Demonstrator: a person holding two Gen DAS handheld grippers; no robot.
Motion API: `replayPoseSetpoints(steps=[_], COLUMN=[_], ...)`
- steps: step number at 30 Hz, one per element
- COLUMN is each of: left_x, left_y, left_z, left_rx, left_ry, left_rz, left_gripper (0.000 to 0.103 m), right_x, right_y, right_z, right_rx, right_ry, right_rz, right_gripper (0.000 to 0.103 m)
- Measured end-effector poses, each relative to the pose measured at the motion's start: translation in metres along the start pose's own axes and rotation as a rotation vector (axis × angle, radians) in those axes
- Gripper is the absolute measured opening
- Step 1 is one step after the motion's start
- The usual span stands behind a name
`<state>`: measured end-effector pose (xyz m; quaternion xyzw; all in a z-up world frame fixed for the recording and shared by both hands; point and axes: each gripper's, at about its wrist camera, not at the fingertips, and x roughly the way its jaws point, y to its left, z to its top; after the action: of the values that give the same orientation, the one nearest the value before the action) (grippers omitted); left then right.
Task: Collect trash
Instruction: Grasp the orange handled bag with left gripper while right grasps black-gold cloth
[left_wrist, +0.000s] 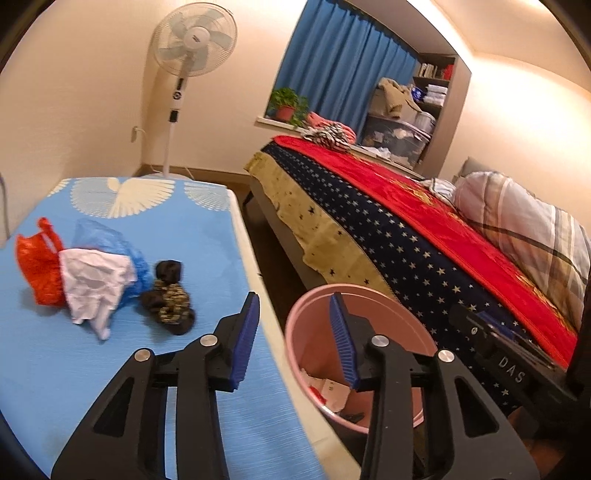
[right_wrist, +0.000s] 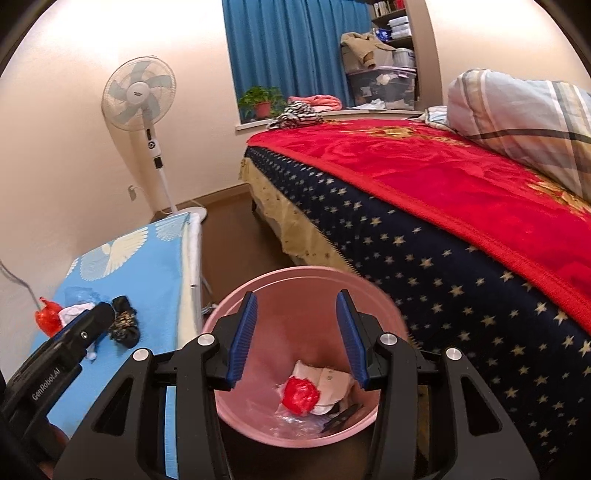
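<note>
1. Four bits of trash left on the table, by my count: red bag, white paper, blue bag, dark wad. All bunched together; paper overlaps the blue bag and touches the red one, wad sits just beside them on the bin side.
2. Bin stands on the floor between table and bed. Already holds a red ball, some paper and clear film.
3. L gripper hangs over the table edge/bin rim, jaws apart, nothing between them. R gripper is over the bin mouth, jaws apart too, empty.
4. Handling, my guess: everything is v. light and soft. Bags are thin film, slippery, will collapse and may slide out of a shallow pinch. Paper is crumpled, springy, easy to bite. Wad looks like cloth or netting w/ a patterned bit; can't tell exactly what.
5. Where I'd grip: red bag at its knotted top, which sticks up. Paper across the thickest crumple. Blue bag at a bunched fold, not a flat sheet. Wad across its middle.
6. Risk: grabbing the paper prob. drags the blue bag along. Fine by me, as long as nothing drops short of the bin.
</note>
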<state>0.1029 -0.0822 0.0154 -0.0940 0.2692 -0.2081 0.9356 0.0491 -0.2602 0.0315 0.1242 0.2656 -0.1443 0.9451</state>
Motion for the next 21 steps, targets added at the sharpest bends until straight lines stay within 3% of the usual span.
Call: replayPoseSetpoints(steps=[8,14,21], left_x=[-0.022,-0.031,-0.031], left_y=[0.033,0.064,0.091], left_z=[0.003,0.001,-0.002], left_rx=[-0.033,-0.084,-0.126], left_ry=[-0.053,-0.094,-0.095], left_rz=[0.097,0.218,0.325], left_gripper=[0.033,0.033,0.033], right_x=[0.002,0.013,0.029], right_y=[0.039,0.064,0.096], right_z=[-0.006,-0.013,-0.017], right_rx=[-0.041,-0.053,-0.073], right_ry=[0.001,0.024,0.045], right_rz=[0.076,0.138,0.228], right_gripper=[0.046,0.046,0.046])
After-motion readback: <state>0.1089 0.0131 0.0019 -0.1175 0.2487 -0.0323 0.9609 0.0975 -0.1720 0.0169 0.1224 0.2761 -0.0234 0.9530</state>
